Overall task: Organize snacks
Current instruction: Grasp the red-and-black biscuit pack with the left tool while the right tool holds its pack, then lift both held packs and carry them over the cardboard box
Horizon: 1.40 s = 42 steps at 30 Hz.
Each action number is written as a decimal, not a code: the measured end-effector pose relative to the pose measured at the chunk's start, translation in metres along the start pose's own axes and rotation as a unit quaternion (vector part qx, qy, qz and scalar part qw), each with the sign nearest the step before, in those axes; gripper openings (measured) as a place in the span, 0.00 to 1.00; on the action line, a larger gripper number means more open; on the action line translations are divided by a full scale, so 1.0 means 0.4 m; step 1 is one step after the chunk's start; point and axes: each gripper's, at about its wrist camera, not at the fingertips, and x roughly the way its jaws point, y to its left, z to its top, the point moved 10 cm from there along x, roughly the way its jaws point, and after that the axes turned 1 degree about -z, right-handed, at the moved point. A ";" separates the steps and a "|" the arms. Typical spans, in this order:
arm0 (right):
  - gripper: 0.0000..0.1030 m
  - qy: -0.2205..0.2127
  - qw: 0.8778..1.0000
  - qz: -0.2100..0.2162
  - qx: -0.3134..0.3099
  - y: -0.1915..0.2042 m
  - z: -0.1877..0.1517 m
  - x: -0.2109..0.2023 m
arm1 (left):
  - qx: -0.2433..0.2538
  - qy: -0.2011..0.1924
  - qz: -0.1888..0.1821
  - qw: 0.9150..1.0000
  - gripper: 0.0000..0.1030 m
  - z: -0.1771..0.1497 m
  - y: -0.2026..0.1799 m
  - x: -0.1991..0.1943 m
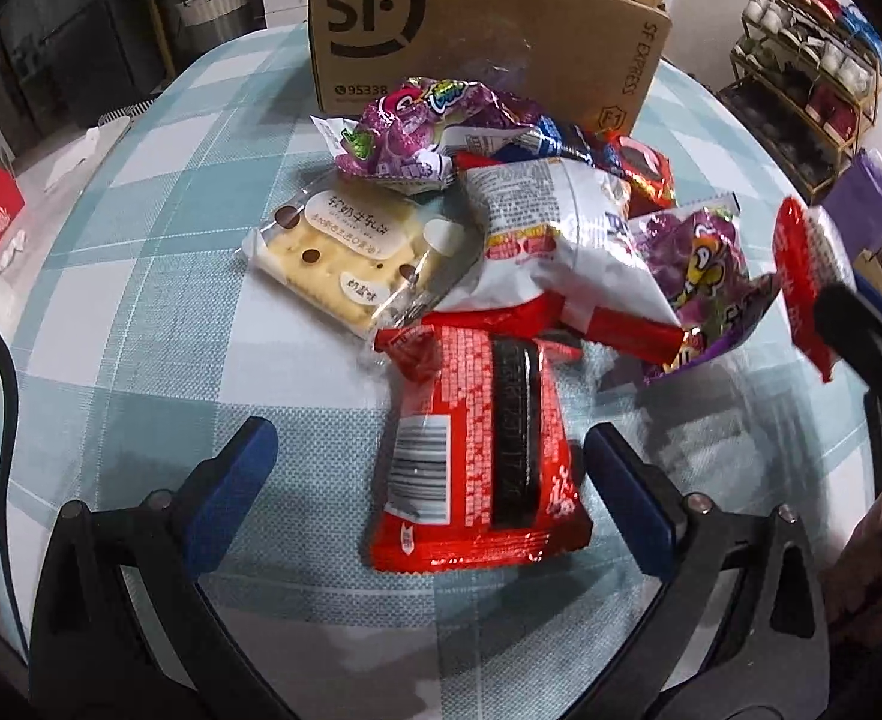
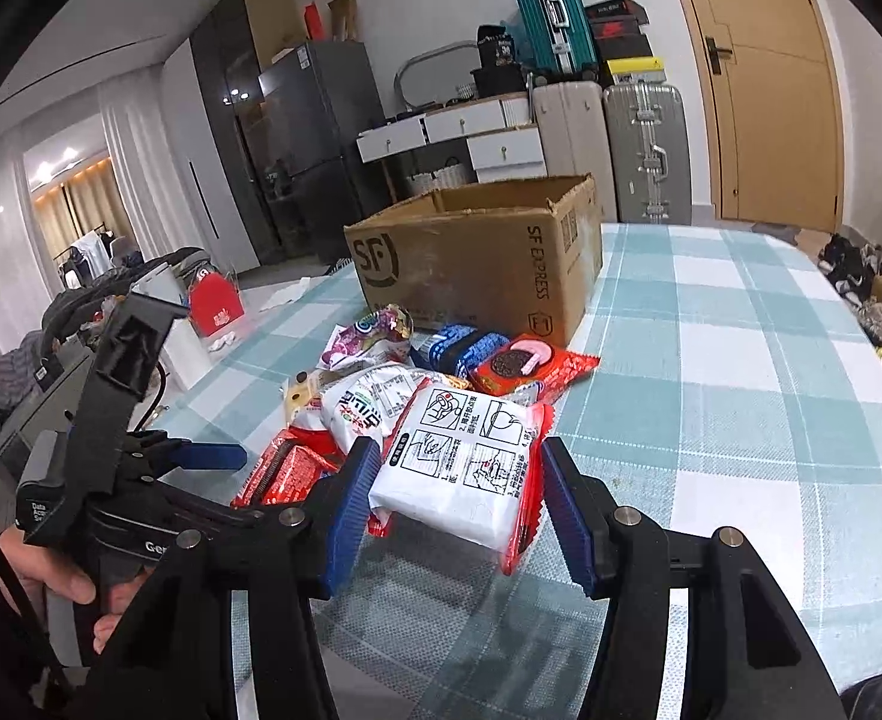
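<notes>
The right claw (image 2: 456, 498) grips a white packet (image 2: 465, 474), lifted near the snack pile (image 1: 501, 228) before the box (image 1: 489, 30). The left claw (image 1: 429, 480) is open around a red packet (image 1: 477, 456). Right of the box, the counter (image 2: 741, 360) is bare.

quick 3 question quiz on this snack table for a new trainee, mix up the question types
1. True or false: the cardboard box is open at the top.
2. The packet lying between the left gripper's open jaws in its own view is: A green, B red, C yellow.
3. What is the right gripper holding?

Key: 1 true. 2 B. 3 a white packet with red edges, lifted off the pile.
</notes>
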 end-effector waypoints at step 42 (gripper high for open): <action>0.55 -0.020 0.998 0.023 0.049 0.008 0.014 -0.082 | 0.013 -0.063 -0.045 0.997 0.44 -0.001 0.011 -0.247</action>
